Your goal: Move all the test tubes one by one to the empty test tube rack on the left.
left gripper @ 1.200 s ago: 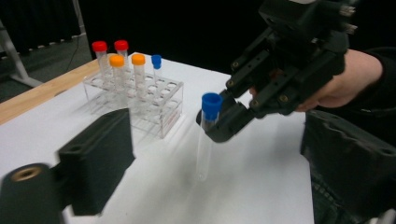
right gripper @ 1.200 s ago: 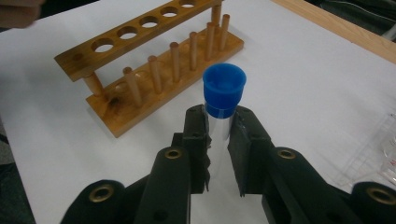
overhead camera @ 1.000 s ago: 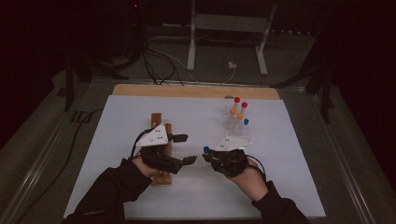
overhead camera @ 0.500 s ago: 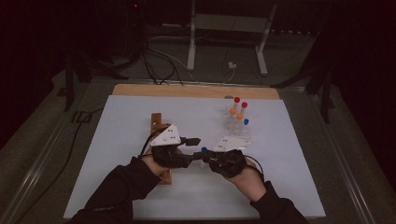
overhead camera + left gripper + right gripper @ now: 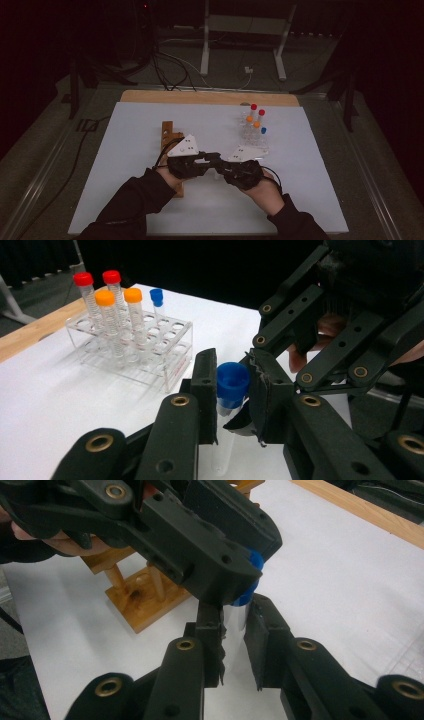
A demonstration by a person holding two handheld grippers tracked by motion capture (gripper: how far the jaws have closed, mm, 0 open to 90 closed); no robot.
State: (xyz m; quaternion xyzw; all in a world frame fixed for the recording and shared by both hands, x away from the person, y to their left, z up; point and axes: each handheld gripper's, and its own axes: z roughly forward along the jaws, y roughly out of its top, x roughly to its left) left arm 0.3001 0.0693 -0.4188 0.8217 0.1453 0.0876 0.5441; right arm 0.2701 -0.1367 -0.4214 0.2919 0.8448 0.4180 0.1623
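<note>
Tube (image 5: pixel 235 622) | held above the table (image 5: pixel 125 150) between both hands | right gripper (image 5: pixel 234 630) clamps its clear body | left gripper (image 5: pixel 233 390) has just closed on blue cap (image 5: pixel 232 382) | cap end points at left gripper, along tube's long axis

A clear plastic tube (image 5: pixel 223 440) with a blue screw cap (image 5: pixel 232 382) stands roughly upright above the white counter (image 5: pixel 60 405), its cap and body each pinched between black pads.
</note>
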